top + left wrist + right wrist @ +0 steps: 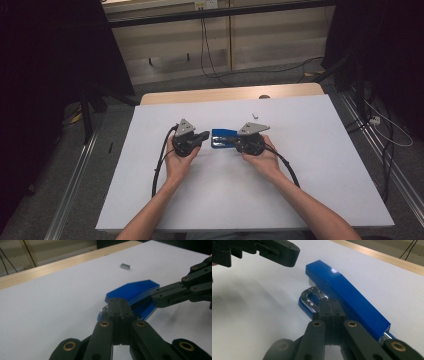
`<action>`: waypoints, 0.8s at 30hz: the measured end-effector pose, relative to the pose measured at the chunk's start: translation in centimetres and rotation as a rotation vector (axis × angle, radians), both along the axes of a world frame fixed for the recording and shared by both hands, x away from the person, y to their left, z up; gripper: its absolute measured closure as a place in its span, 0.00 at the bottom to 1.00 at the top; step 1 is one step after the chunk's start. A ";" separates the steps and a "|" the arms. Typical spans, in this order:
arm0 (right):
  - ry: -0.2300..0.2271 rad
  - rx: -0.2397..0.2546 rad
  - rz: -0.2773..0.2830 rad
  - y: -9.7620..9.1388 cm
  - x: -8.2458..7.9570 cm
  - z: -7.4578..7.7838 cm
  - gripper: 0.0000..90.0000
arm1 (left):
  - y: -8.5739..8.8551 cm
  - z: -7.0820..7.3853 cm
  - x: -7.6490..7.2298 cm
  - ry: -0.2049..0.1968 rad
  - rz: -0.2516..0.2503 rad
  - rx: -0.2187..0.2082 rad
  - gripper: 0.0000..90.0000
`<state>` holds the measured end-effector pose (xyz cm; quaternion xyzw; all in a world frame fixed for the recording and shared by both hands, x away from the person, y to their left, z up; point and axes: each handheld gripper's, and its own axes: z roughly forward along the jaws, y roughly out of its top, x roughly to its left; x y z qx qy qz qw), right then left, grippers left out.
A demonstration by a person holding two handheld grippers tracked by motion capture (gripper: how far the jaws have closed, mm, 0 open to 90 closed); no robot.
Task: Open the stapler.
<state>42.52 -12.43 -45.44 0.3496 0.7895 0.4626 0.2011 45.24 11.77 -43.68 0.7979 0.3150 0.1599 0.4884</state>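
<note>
A blue stapler (pixel 222 136) with a chrome underside lies on the white table top (pixel 250 200), between my two grippers. My left gripper (pixel 205 135) is shut with nothing between its jaws. Its tips (pixel 120 301) sit right at the stapler's (pixel 132 290) near end. My right gripper (pixel 231 142) comes in from the other side, also shut. In the right gripper view its tips (pixel 331 302) rest against the chrome part beside the blue top arm (pixel 347 290). Whether they pinch anything I cannot tell. The left gripper's jaws (pixel 284 253) hover at upper left there.
A small grey block (pixel 254 115) (pixel 125 266) lies on the white top beyond the stapler. A wooden edge (pixel 200 95) runs along the far side. Cables trail from both grippers toward the person. Dark stands and floor cables surround the table.
</note>
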 end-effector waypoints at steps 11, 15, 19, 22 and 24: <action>0.034 -0.071 -0.007 0.9 0.8 -0.6 1.00 | 0.2 -1.0 0.8 0.015 0.022 0.027 1.00; 0.038 -0.086 -0.011 1.1 0.9 -0.8 1.00 | 0.1 -1.2 0.9 0.019 0.021 0.026 1.00; 0.055 -0.096 -0.011 1.1 1.1 -0.8 1.00 | 0.0 -1.3 1.0 0.020 0.022 0.033 1.00; 0.067 -0.090 -0.014 1.0 1.2 -0.8 1.00 | -0.1 -1.6 1.1 0.034 0.021 0.041 1.00; 0.070 -0.086 -0.015 1.0 1.2 -0.8 1.00 | -0.2 -1.7 1.1 0.037 0.018 0.043 1.00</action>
